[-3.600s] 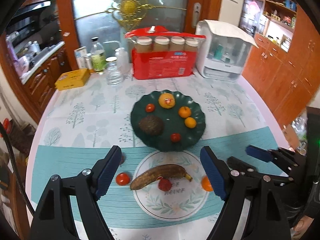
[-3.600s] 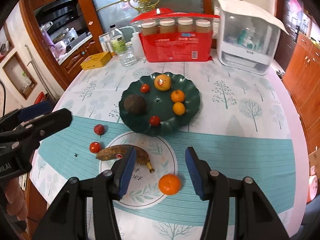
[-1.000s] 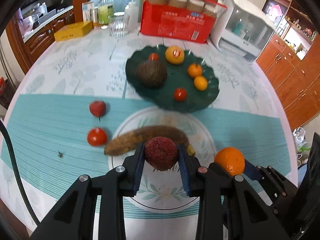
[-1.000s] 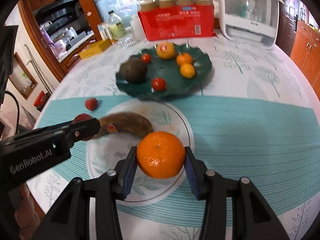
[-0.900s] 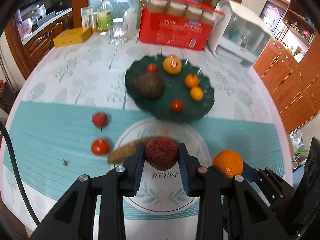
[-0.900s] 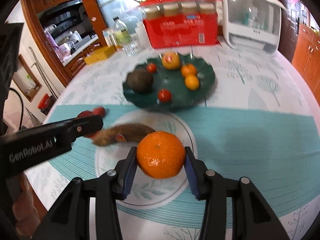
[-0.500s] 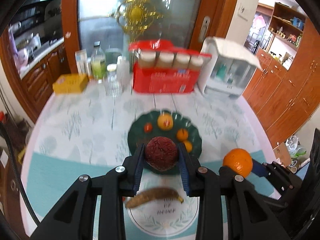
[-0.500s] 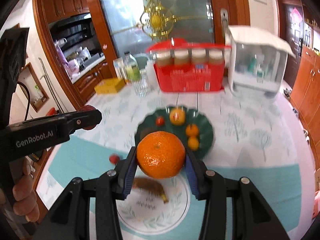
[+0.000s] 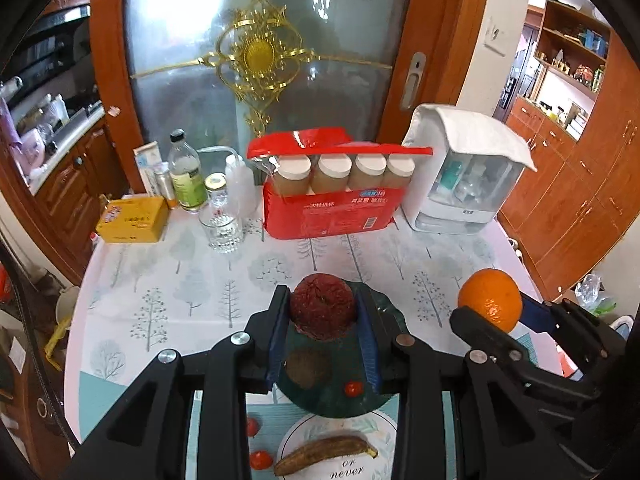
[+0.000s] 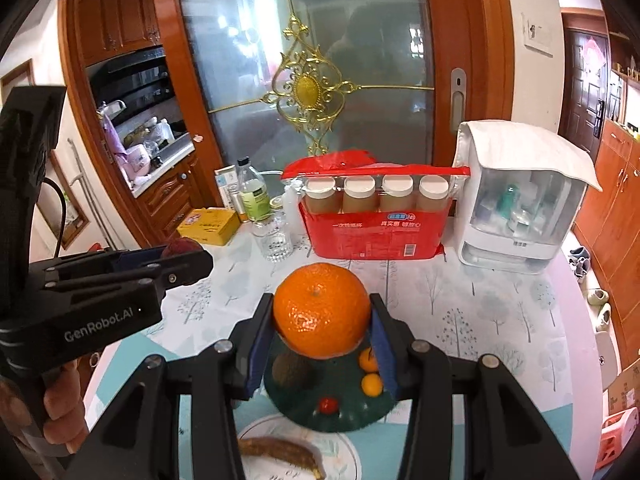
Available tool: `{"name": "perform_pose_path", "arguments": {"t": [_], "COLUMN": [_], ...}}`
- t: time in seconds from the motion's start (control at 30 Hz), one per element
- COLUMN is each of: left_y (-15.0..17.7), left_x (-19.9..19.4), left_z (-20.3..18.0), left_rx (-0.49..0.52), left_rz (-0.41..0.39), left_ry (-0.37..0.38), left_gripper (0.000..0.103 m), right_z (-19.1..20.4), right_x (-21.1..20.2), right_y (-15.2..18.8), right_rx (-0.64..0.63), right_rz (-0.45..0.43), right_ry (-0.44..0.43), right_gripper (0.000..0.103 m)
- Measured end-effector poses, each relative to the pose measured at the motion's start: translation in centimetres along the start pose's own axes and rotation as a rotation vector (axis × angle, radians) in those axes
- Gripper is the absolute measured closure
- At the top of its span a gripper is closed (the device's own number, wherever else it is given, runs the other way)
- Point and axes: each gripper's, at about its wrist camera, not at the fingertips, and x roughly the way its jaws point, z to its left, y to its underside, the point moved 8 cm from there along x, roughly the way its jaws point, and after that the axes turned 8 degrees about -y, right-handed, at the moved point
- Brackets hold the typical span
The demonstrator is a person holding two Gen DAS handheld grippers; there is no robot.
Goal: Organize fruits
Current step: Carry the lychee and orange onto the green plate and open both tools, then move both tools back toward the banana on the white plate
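From the left wrist camera, the left tool (image 9: 323, 312) is clamped on a dark red, rough-skinned round fruit (image 9: 322, 311), its blue pads pressed on either side, held up above the desk (image 9: 180, 280). Directly beneath the fruit sits the dark green scalloped plate (image 9: 340, 404), carrying a brown rough fruit (image 9: 307, 368) and a small cherry tomato (image 9: 353, 389). Nearer the camera lies a white patterned plate (image 9: 360, 432) with a browned banana (image 9: 324, 456) on it, and two small red fruits (image 9: 260, 460) rest on the teal cloth just left of it. Off to the right, the right tool (image 9: 490, 312) holds an orange (image 9: 490, 305). At the far edge of the desk stand a red package of white-capped jars (image 9: 332, 200), a white dispenser box (image 9: 464, 172), a yellow box (image 9: 132, 220) and a drinking glass (image 9: 222, 232).

From the right wrist camera, the right tool (image 10: 322, 316) is closed on the orange (image 10: 321, 309), gripping it at moderate width, above the green plate (image 10: 348, 412). On that plate are the brown fruit (image 10: 289, 368), two small oranges (image 10: 370, 374) and a cherry tomato (image 10: 327, 405). The banana (image 10: 280, 454) lies on the white plate (image 10: 344, 452) at the bottom edge. To the left, a person's hand (image 10: 60, 408) grips the left tool (image 10: 184, 258), the dark red fruit (image 10: 180, 246) peeking from its tip.
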Motion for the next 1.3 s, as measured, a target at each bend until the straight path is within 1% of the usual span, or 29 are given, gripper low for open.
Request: {"name": "perform_pose_path", "arguments": {"t": [0.17, 0.37, 0.6, 0.77, 0.93, 1.07, 1.13, 1.17, 1.2, 1.27, 1.3], "left_y": [0.4, 2.4, 6.0, 8.8, 10.6, 11.3, 11.5, 11.6, 11.5, 11.3, 11.2], "left_x": [5.1, 11.8, 19.6, 23.5, 25.7, 26.3, 26.4, 26.3, 26.2, 25.7, 25.4], "left_z": [0.0, -0.5, -1.4, -2.1, -2.5, -2.5, -2.5, -2.4, -2.4, -2.3, -2.3], "left_rx": [0.020, 0.081, 0.124, 0.159, 0.180, 0.193, 0.196, 0.195, 0.193, 0.190, 0.191], "left_rz": [0.069, 0.174, 0.321, 0.407, 0.449, 0.467, 0.470, 0.470, 0.468, 0.453, 0.446], "left_ry": [0.017, 0.030, 0.058, 0.061, 0.060, 0.055, 0.049, 0.047, 0.043, 0.031, 0.028], "left_gripper": [0.072, 0.072, 0.072, 0.072, 0.072, 0.071, 0.069, 0.063, 0.054, 0.047, 0.047], "right_z": [-1.3, -3.1, -4.3, -4.8, -5.1, -5.0, -5.0, -5.0, -5.0, -5.0, -5.0], "right_x": [4.5, 10.5, 15.5, 18.3, 19.6, 20.1, 20.1, 20.1, 20.0, 19.8, 19.7], "right_y": [1.6, 5.4, 10.0, 13.2, 15.0, 15.3, 15.2, 15.1, 14.9, 14.8, 14.7], "right_rx": [0.040, 0.076, 0.115, 0.131, 0.136, 0.140, 0.150, 0.155, 0.157, 0.153, 0.148], "right_rz": [0.068, 0.189, 0.301, 0.379, 0.421, 0.430, 0.424, 0.419, 0.415, 0.408, 0.406], "right_ry": [0.009, 0.027, 0.020, 0.017, 0.017, 0.010, -0.010, -0.018, -0.021, -0.019, -0.018], "right_gripper": [0.057, 0.057, 0.057, 0.057, 0.057, 0.056, 0.056, 0.056, 0.056, 0.056, 0.056]}}
